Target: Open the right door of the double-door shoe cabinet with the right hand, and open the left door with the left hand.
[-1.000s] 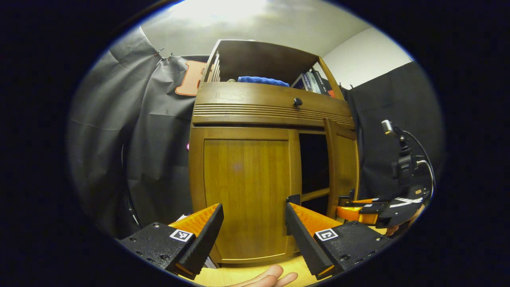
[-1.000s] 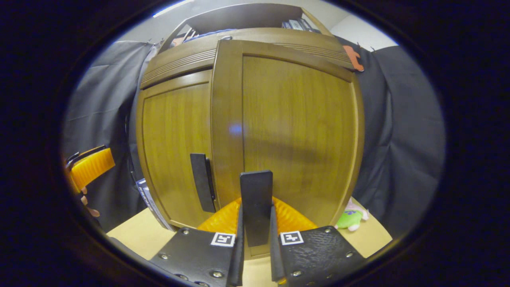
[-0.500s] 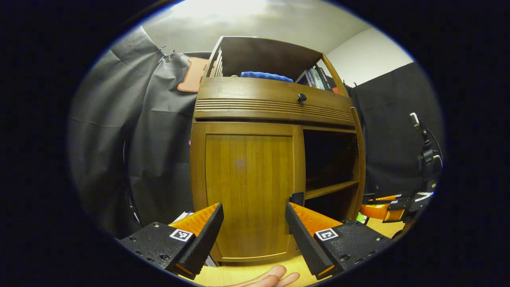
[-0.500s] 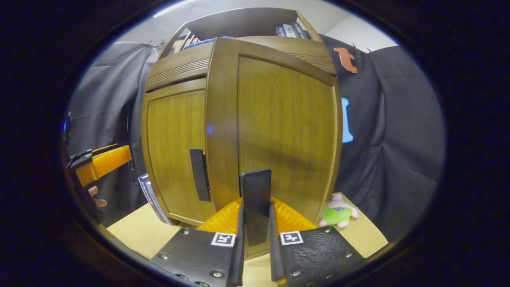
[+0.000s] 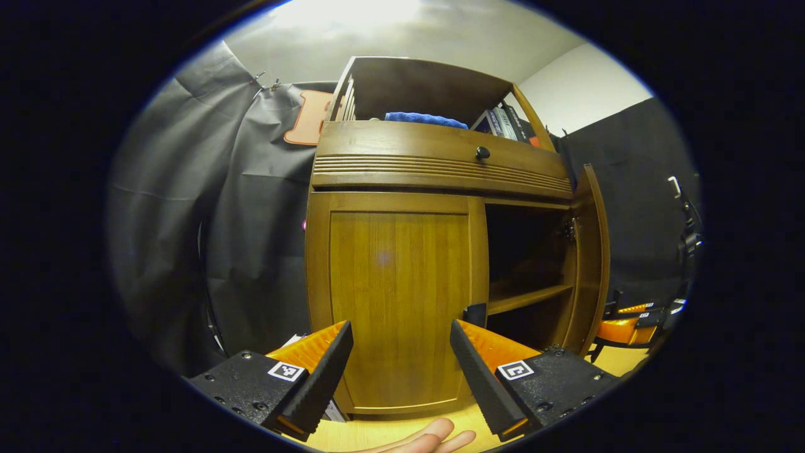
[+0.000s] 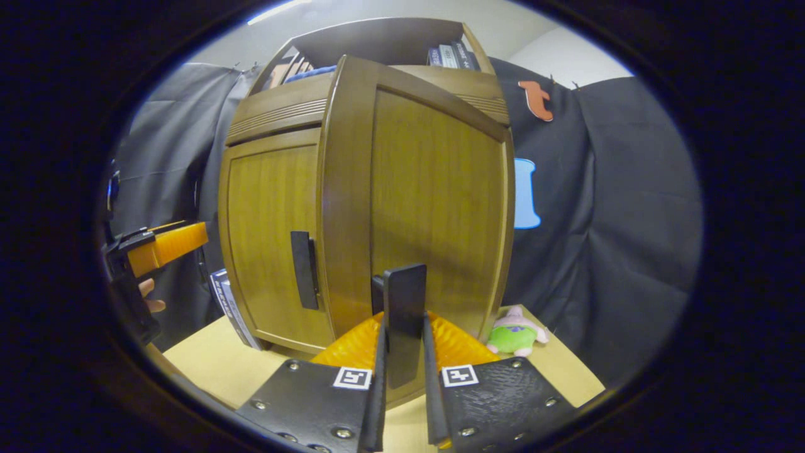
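Note:
The wooden shoe cabinet (image 5: pixel 440 167) stands close in front of me in the left gripper view. Its left door (image 5: pixel 396 296) is closed, and its dark handle (image 5: pixel 475 313) peeks out just behind my right-hand finger. My left gripper (image 5: pixel 401 340) hangs open before that door, touching nothing. The right door (image 5: pixel 592 251) stands swung wide, baring an inner shelf (image 5: pixel 525 297). In the right gripper view my right gripper (image 6: pixel 403 336) is shut on the right door's handle (image 6: pixel 405 292), with the right door (image 6: pixel 434 207) edge-on ahead and the left door (image 6: pixel 270 220) behind it.
A green and pink plush toy (image 6: pixel 516 336) lies on the tan table (image 6: pixel 207 362) right of the cabinet. A book (image 6: pixel 227 308) leans at the cabinet's left foot. Books (image 5: pixel 503 123) and a blue cloth (image 5: pixel 424 118) sit on top. A hand (image 5: pixel 427 437) shows below.
The right door has swung from partly open to wide open, and my right gripper moved outward with its handle. My left gripper has stayed open and nearly still.

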Demonstrator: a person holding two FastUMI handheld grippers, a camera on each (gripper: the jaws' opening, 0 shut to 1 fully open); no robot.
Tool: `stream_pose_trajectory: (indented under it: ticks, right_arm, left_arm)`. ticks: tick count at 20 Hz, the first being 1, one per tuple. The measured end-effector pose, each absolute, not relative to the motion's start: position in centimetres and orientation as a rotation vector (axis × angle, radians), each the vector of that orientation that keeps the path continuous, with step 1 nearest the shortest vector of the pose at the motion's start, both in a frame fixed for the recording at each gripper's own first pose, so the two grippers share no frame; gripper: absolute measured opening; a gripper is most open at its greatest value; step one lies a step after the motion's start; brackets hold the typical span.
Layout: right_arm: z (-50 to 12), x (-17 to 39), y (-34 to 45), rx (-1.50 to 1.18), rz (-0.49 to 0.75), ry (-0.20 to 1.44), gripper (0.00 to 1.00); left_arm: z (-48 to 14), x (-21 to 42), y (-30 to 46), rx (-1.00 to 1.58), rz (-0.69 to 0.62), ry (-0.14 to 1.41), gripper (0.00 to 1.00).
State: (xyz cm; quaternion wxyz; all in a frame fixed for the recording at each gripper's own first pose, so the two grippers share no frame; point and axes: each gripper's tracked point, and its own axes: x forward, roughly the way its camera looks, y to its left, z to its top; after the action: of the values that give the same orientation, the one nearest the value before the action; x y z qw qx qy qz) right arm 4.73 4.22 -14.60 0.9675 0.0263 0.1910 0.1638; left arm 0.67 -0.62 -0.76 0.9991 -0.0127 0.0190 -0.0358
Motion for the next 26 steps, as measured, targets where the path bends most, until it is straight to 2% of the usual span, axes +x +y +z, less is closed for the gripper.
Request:
stream_pose_trajectory:
  ticks: [5, 8, 18, 19, 26]
  right_arm:
    - [-14.7, 4.6, 2.9, 0.075, 0.306, 0.380, 0.27]
    - [-14.3, 3.8, 1.8, 0.081, 0.293, 0.381, 0.22]
    - [-14.3, 2.6, -0.9, 0.015, 0.239, 0.367, 0.22]
    - [-13.9, 0.8, -1.6, 0.031, 0.226, 0.377, 0.07]
    - [-13.9, 1.6, -4.9, 0.024, 0.150, 0.368, 0.06]
  left_arm:
    - [-1.4, 0.8, -1.0, -0.038, -0.075, 0.059, 0.94]
    - [-1.5, 0.7, -1.2, -0.042, -0.077, 0.068, 0.94]
    - [-1.3, 0.2, -2.3, -0.044, -0.095, 0.057, 0.94]
    - [-1.3, 0.2, -2.4, -0.040, -0.095, 0.058, 0.94]
    - [-1.1, 0.0, -2.7, -0.034, -0.103, 0.047, 0.94]
